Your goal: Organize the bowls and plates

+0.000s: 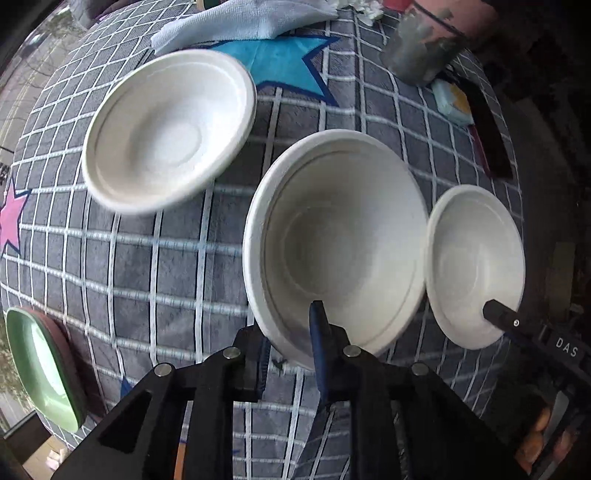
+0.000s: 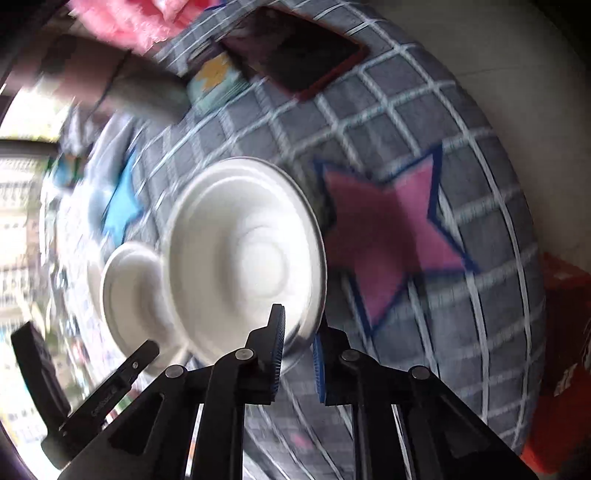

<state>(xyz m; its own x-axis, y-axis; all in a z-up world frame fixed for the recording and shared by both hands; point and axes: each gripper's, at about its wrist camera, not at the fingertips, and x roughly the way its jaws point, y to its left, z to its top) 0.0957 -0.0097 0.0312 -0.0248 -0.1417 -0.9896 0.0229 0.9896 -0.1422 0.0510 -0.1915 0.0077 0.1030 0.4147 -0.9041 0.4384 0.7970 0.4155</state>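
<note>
White moulded-pulp bowls are the main items on a desk covered by a grey cloth with a white grid (image 1: pixel 155 258) and star patches.

Left wrist view: the left tool (image 1: pixel 291 354) pinches the near rim of the large deep white pulp bowl (image 1: pixel 340 236); one blue-padded finger sits inside the wall, the other outside under the rim. Just right of it, rims nearly touching, is a small white pulp bowl (image 1: pixel 476 262). The tip of the right tool (image 1: pixel 498 314) shows at that small bowl's near edge. A wide shallow white pulp bowl (image 1: pixel 170 129) sits apart, far left, beside a blue star patch (image 1: pixel 288 62). A pale blue folded towel (image 1: pixel 240 22) lies at the far edge. A green-lined dish (image 1: pixel 40 365) is at the near left edge of the desk.

Right wrist view (heavily blurred): the right tool (image 2: pixel 298 343) has its fingers closed on the rim of the white bowl (image 2: pixel 243 258) in front of it, one pad inside, one outside. A pink star patch (image 2: pixel 388 236) lies to its right; a dark phone in a red case (image 2: pixel 295 51) lies at the far side. Whether either held bowl is lifted cannot be told
</note>
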